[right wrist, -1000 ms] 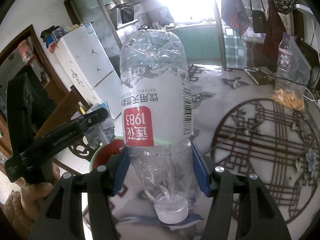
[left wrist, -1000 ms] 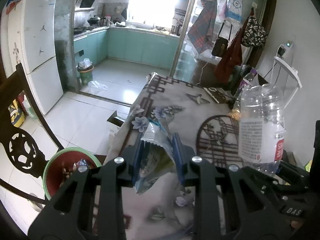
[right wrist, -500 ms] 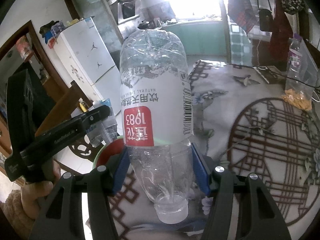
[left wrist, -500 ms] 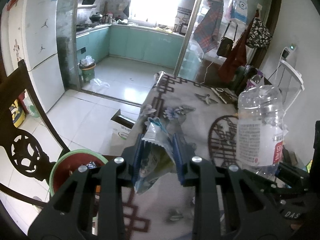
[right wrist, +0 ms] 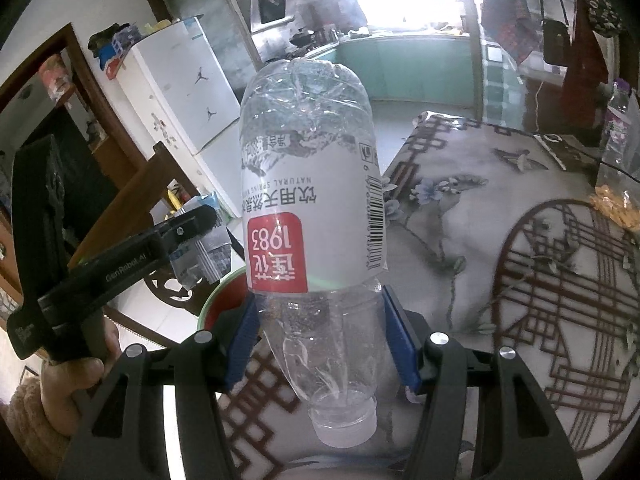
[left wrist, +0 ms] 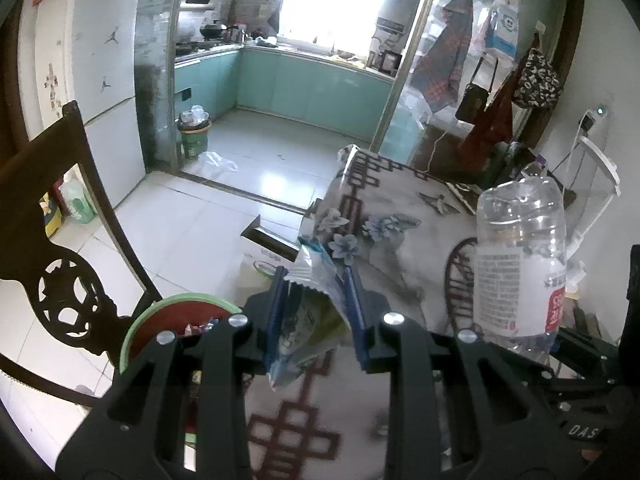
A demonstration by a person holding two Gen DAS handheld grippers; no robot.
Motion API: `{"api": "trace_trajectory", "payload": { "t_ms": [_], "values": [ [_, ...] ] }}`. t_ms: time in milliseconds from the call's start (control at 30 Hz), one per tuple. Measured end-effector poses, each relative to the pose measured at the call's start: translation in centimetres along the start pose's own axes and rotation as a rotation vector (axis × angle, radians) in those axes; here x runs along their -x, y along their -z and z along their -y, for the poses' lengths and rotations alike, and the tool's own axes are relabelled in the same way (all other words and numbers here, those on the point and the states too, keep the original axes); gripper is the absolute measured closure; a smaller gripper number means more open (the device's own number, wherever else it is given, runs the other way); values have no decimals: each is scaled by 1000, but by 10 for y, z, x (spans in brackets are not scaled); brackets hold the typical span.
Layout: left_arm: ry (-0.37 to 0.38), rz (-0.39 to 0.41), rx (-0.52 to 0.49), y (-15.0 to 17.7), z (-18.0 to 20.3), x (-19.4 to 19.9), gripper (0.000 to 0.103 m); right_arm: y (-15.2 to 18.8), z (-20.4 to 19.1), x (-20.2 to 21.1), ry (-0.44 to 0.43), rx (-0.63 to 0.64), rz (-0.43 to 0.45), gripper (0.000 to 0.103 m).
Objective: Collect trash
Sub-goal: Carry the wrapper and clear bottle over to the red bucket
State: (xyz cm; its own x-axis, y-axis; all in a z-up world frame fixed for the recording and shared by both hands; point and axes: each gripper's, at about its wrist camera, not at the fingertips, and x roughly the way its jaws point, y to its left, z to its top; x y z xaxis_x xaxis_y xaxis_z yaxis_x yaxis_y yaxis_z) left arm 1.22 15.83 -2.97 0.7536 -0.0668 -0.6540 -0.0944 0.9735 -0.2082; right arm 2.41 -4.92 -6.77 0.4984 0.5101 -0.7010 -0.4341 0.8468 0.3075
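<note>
My left gripper (left wrist: 316, 300) is shut on a crumpled snack wrapper (left wrist: 308, 312), silver, blue and yellow, held above the table's left edge. Below and to its left on the floor stands a trash bin (left wrist: 168, 320) with a green rim and a red inside, holding some rubbish. My right gripper (right wrist: 320, 332) is shut on a clear plastic water bottle (right wrist: 308, 208), cap end toward the camera, with a white and red label. That bottle (left wrist: 520, 264) also shows at the right of the left wrist view. In the right wrist view the left gripper (right wrist: 200, 220) with the wrapper (right wrist: 200, 256) hangs over the bin (right wrist: 220, 296).
A patterned tablecloth (right wrist: 480, 216) covers the table. A dark carved wooden chair (left wrist: 60, 240) stands left of the bin. A cardboard box (left wrist: 264, 248) sits on the tiled floor by the table. A bag of orange snacks (right wrist: 616, 200) lies far right. A hand (right wrist: 68, 376) grips the left gripper's handle.
Both grippers have travelled left toward the table's edge with their loads. The bin now shows more fully beside the left gripper. Neither grip has changed.
</note>
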Motion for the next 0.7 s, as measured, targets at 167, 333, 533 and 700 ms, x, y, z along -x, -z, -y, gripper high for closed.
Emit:
{"api": "trace_trajectory", "payload": {
  "t_ms": [167, 333, 533, 700],
  "values": [
    [-14, -3, 11, 0, -14, 1, 76, -1, -11, -8, -7, 15, -14, 47],
    [-30, -7, 28, 0, -26, 1, 76, -2, -19, -18, -14, 23, -35, 47],
    [-47, -8, 49, 2, -41, 2, 76, -1, -30, -32, -28, 36, -65, 47],
    [-63, -8, 63, 2, -55, 2, 76, -1, -41, -42, -40, 52, -82, 47]
  ]
}}
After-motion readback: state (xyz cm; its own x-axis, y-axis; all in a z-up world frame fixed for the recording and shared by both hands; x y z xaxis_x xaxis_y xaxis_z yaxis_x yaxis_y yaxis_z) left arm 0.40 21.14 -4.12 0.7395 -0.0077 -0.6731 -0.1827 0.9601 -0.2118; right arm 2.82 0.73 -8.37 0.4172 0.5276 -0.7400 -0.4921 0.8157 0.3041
